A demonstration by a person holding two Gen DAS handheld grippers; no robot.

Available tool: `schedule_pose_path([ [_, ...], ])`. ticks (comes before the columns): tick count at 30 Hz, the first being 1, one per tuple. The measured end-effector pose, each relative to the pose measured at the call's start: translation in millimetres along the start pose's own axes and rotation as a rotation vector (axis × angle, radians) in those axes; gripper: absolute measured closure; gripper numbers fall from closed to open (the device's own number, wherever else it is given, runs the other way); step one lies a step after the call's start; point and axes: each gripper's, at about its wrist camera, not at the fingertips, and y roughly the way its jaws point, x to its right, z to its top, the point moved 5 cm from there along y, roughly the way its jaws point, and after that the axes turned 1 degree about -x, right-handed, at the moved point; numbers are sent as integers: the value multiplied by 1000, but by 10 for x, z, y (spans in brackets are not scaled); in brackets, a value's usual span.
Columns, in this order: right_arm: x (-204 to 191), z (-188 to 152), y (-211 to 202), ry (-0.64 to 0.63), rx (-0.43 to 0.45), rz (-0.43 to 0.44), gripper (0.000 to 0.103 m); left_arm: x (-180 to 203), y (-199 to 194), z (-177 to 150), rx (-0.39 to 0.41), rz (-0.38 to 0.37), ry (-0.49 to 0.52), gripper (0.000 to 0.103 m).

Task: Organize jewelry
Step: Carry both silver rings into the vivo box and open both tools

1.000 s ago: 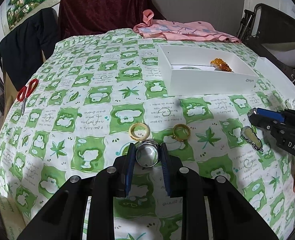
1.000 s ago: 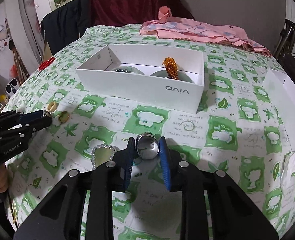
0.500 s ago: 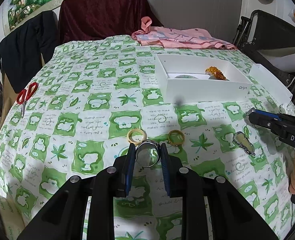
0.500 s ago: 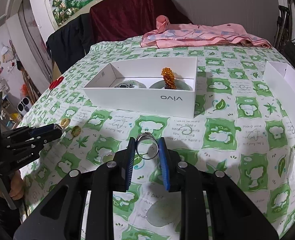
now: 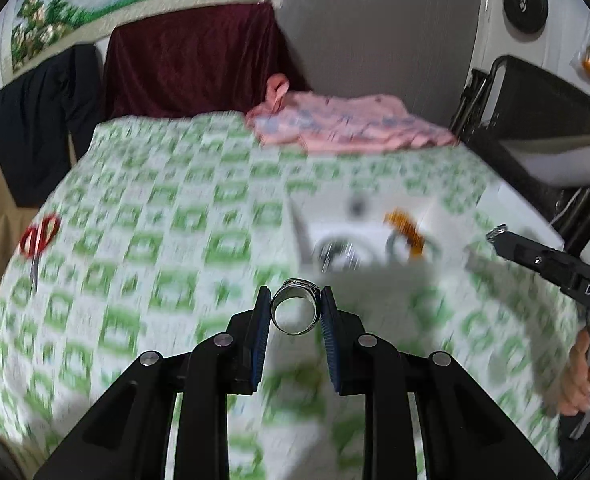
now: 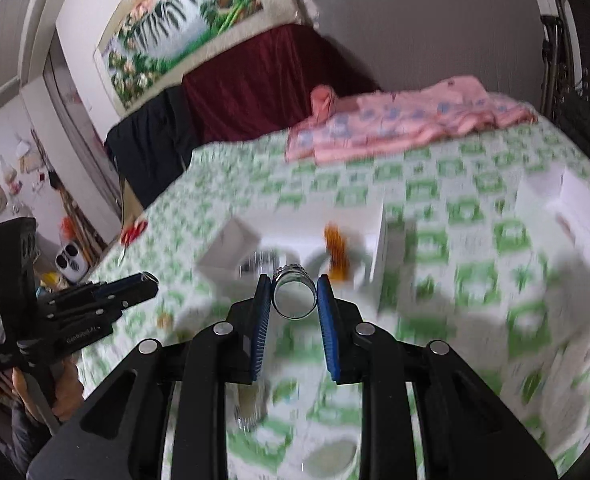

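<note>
My left gripper (image 5: 295, 310) is shut on a wide silver ring (image 5: 295, 307), held above the green-patterned cloth (image 5: 143, 240). My right gripper (image 6: 294, 296) is shut on a second silver ring (image 6: 294, 294), also lifted off the cloth. The white box (image 5: 303, 236) lies ahead in the left wrist view, blurred, with an orange beaded piece (image 5: 405, 228) and round dishes inside. In the right wrist view the white box (image 6: 377, 248) with the orange beaded piece (image 6: 335, 254) sits just beyond the ring. Each gripper shows in the other's view: the right gripper (image 5: 497, 234) and the left gripper (image 6: 149, 280).
Red scissors (image 5: 39, 236) lie at the cloth's left edge. Pink clothing (image 5: 347, 126) is piled at the far side. A white lid (image 6: 567, 208) rests on the right. A gold ring (image 6: 165, 320) and a silver-edged pendant (image 6: 249, 404) lie on the cloth. A black folding frame (image 5: 535, 120) stands to the right.
Both grippers have risen off the cloth with their rings and tipped toward the white box. The gold rings and the pendant stay on the cloth, below and behind the left gripper.
</note>
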Motion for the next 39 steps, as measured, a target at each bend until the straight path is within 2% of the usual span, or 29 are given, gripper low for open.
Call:
schedule_pose_path([
  [3, -8, 235, 124, 3, 12, 3, 80, 125, 103, 243, 9, -28, -6, 78],
  [6, 73, 281, 321, 12, -4, -16, 80, 227, 288, 380, 1, -41, -14, 78],
  [11, 305, 151, 648, 42, -82, -45, 80, 274, 685, 327, -70, -51, -19, 78],
  [15, 358, 93, 743, 48, -100, -51, 80, 241, 823, 250, -99, -57, -24, 78],
  [17, 378, 98, 734, 56, -88, -45, 79, 217, 819, 252, -88, -61, -34, 75],
  [19, 392, 97, 706, 67, -75, -38, 76, 201, 787, 251, -76, -71, -39, 66],
  [24, 392, 104, 628, 82, -51, -28, 74, 159, 690, 277, -42, -72, -52, 60],
  [36, 456, 96, 522, 96, -12, -51, 55, 10, 622, 246, -25, -21, -74, 45],
  [39, 463, 94, 501, 94, -1, -68, 47, -26, 615, 229, -26, -11, -78, 40],
])
